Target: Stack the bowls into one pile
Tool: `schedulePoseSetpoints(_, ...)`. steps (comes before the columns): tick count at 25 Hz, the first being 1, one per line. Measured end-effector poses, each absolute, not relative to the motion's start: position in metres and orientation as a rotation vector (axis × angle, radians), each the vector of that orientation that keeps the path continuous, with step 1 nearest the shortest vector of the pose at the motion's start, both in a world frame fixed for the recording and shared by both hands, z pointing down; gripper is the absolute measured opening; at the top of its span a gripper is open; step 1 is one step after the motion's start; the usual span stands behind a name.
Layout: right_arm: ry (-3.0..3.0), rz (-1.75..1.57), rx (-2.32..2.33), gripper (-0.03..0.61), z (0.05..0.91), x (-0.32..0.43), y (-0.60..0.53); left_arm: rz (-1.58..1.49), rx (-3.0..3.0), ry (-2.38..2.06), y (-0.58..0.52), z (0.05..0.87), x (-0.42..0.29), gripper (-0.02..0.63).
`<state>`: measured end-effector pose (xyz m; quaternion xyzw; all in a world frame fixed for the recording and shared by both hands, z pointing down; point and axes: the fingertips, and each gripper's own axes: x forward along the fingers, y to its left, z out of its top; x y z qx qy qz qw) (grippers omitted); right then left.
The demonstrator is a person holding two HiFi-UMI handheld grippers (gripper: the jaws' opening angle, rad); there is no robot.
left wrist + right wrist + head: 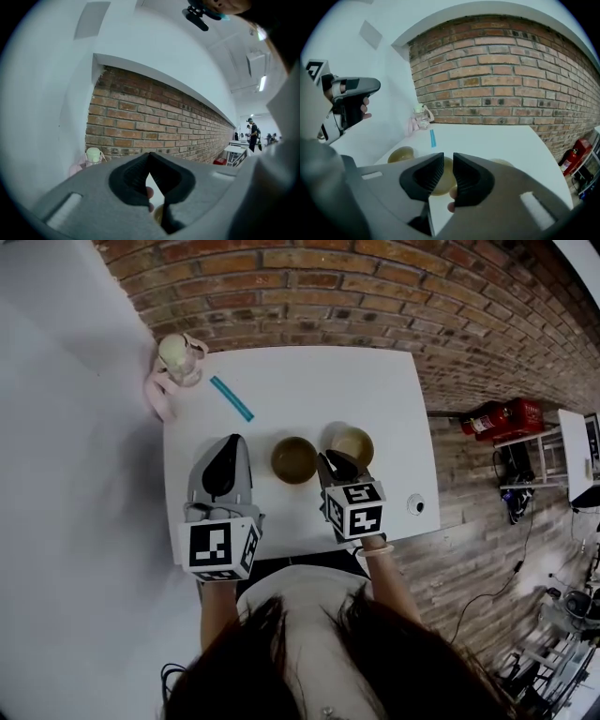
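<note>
Two bowls stand on the white table [300, 381]. The darker brown bowl [294, 459] [402, 153] sits mid-table, and the lighter tan bowl [354, 444] [440, 176] is just to its right. My right gripper [336, 457] [448, 164] hovers over the tan bowl's near-left rim. Its jaws stand a narrow gap apart with nothing between them. My left gripper [234, 440] [149, 157] is left of the brown bowl, raised and tilted up toward the brick wall. Its jaw tips touch and hold nothing.
A clear cup with a pale lid [180, 354] [422, 117] and a pink item stand at the table's far left corner. A blue strip [232, 397] [432, 138] lies near them. A small white round object [415, 504] sits at the right edge. The brick wall [375, 296] backs the table.
</note>
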<state>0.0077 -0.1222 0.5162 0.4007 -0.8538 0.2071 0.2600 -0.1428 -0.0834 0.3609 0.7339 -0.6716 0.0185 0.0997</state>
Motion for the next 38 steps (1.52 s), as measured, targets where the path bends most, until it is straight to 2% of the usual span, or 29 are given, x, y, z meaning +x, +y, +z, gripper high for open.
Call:
schedulePoseSetpoints(14,-2.181,0.699,0.970,0.094,0.575,0.008,-0.127,0.059,2.122,-2.034,-0.098,0.362,-0.150,0.000)
schedulePoseSetpoints(38,-2.068,0.833,0.889,0.097,0.624,0.005,-0.132,0.115,2.080,-2.024,-0.123,0.378,-0.155,0.000)
